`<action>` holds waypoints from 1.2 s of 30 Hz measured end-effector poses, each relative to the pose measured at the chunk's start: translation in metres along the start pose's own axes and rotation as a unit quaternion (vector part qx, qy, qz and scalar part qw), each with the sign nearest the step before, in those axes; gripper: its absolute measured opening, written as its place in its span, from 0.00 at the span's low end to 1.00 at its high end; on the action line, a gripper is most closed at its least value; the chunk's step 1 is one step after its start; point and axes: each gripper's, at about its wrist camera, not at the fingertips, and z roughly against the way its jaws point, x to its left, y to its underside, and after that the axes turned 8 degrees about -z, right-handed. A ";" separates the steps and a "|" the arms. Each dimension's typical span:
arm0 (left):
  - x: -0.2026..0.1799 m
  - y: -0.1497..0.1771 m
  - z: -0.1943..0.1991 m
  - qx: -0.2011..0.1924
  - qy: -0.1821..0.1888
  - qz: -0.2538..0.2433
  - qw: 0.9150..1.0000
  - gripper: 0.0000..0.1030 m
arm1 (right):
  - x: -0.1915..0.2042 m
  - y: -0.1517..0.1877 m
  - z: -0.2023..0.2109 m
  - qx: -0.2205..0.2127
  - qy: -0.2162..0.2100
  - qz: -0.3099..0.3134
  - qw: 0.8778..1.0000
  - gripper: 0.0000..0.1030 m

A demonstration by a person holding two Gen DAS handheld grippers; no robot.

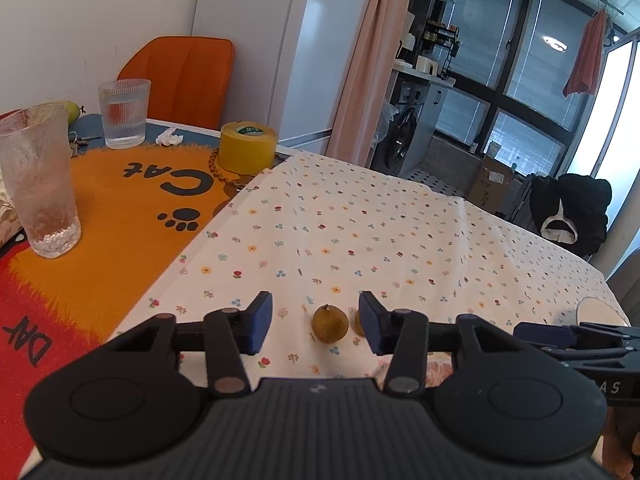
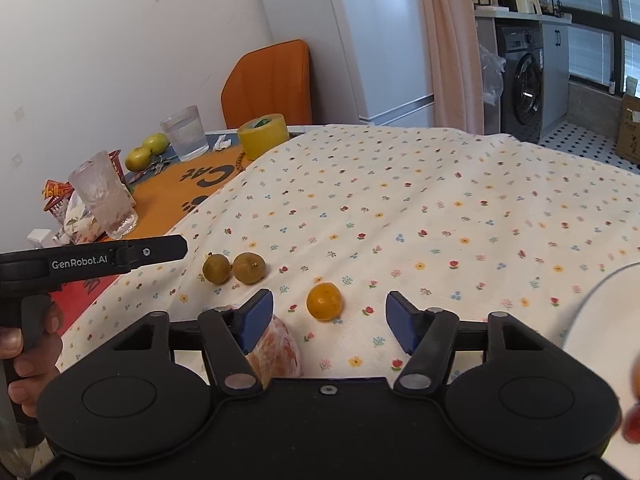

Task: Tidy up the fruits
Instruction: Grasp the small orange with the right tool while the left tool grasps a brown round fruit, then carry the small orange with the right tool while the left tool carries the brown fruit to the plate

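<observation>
fruits lying loose on the floral tablecloth (image 2: 400, 200). item one: two brown longans, the first longan (image 2: 216, 268) and second longan (image 2: 248, 267), sitting just beside each other, possibly touching, toward the left side of the cloth. item two: small orange citrus (image 2: 325, 301), resting apart from them, nearer the cloth's middle. item three: peeled orange segment cluster (image 2: 276, 354), lying close under the right tool's left finger. left gripper (image 1: 316, 322) is hovering with jaws spread apart, holding nothing; one longan (image 1: 329, 324) is sitting directly ahead between its pads, slightly right of centre, the other half hidden behind the right pad. right gripper (image 2: 328, 320) is likewise gaping wide and empty, the citrus lying just ahead and a little left of its midline. both fruits are round, so no long axis is mattering for the grasp. white plate rim (image 2: 592, 292) is showing at the right edge, probably the destination. judgement: the left tool is nearer the longans, the right nearer the citrus; each is needing only a short forward advance before closing. risk: round fruit rolling off the pads. background: yellow tape roll (image 2: 262, 136), two glasses, green fruit at the far left.
</observation>
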 end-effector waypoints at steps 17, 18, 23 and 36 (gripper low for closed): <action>-0.012 0.009 -0.043 0.048 0.008 -0.010 0.999 0.23 | -0.003 -0.002 -0.033 0.030 -0.015 0.000 0.999 0.40; -0.012 0.010 -0.044 0.048 0.009 -0.011 0.999 0.23 | -0.004 -0.002 -0.033 0.029 -0.015 0.001 0.999 0.38; -0.015 0.011 -0.044 0.044 0.004 -0.012 0.999 0.22 | -0.006 -0.002 -0.032 0.031 -0.015 -0.002 0.999 0.22; -0.022 0.011 -0.015 0.024 0.006 -0.009 1.000 0.22 | -0.001 0.004 -0.001 0.010 -0.014 0.003 1.000 0.21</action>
